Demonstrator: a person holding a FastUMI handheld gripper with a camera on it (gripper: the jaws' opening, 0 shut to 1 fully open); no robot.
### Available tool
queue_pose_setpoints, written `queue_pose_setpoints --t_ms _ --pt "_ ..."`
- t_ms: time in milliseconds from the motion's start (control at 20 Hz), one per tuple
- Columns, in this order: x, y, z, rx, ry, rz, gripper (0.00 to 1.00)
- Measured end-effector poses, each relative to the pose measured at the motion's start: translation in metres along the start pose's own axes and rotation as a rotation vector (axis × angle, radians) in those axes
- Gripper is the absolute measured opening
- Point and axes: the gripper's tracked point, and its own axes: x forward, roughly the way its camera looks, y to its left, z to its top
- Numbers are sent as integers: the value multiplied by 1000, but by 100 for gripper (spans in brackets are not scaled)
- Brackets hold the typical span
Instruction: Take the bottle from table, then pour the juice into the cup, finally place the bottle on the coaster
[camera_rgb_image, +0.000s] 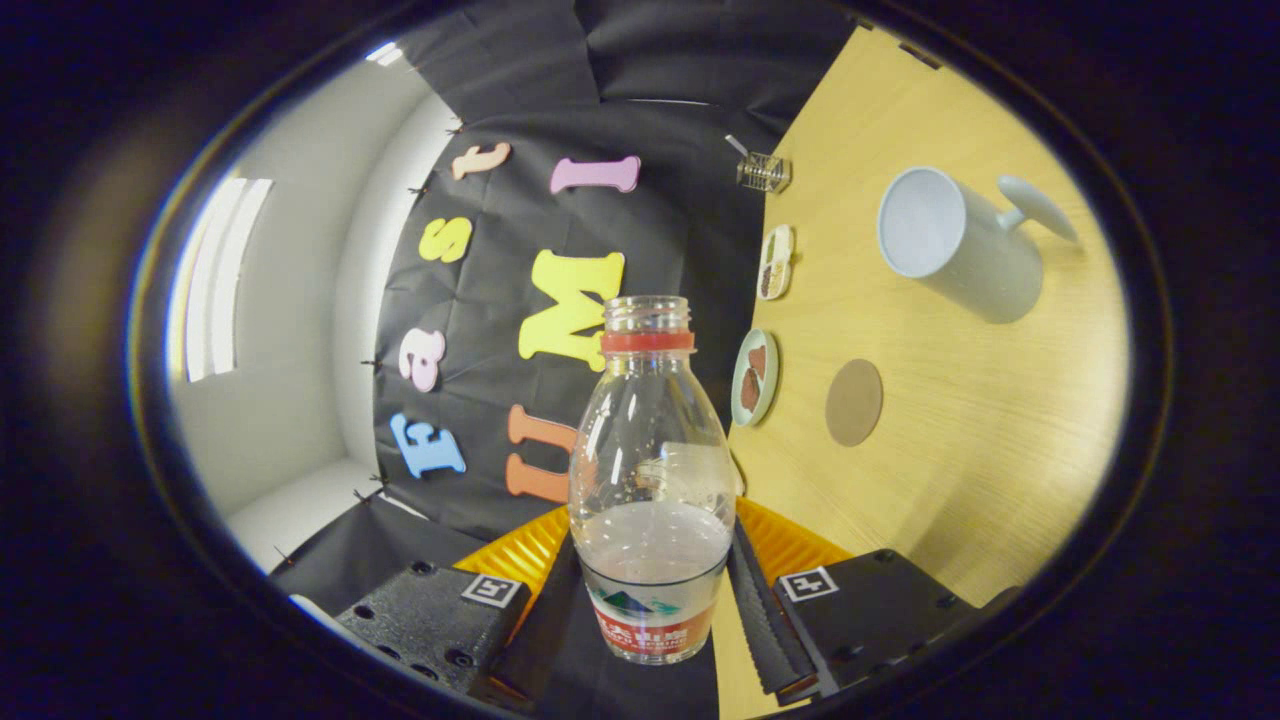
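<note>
Clear plastic bottle (650, 470) with a red neck ring, uncapped, sits clamped between the fingers of the gripper (650, 600).
Pouring seems in hand: next, bring its mouth over the white mug (960, 245) far ahead; the round brown coaster (854, 402) lies nearer.

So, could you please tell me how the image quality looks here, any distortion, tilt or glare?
Gripper view: strong fisheye bending; the scene is rolled, so the table stands almost upright; the bottle, clamped in the hand-held gripper, is sharp; the cup and coaster are crisp; bright window glare beyond the booth wall.
</note>
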Motion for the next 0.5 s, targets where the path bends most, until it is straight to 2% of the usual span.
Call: queue_pose_setpoints --t_ms 500 --pt "-5 -4 37 190 -45 7 79"
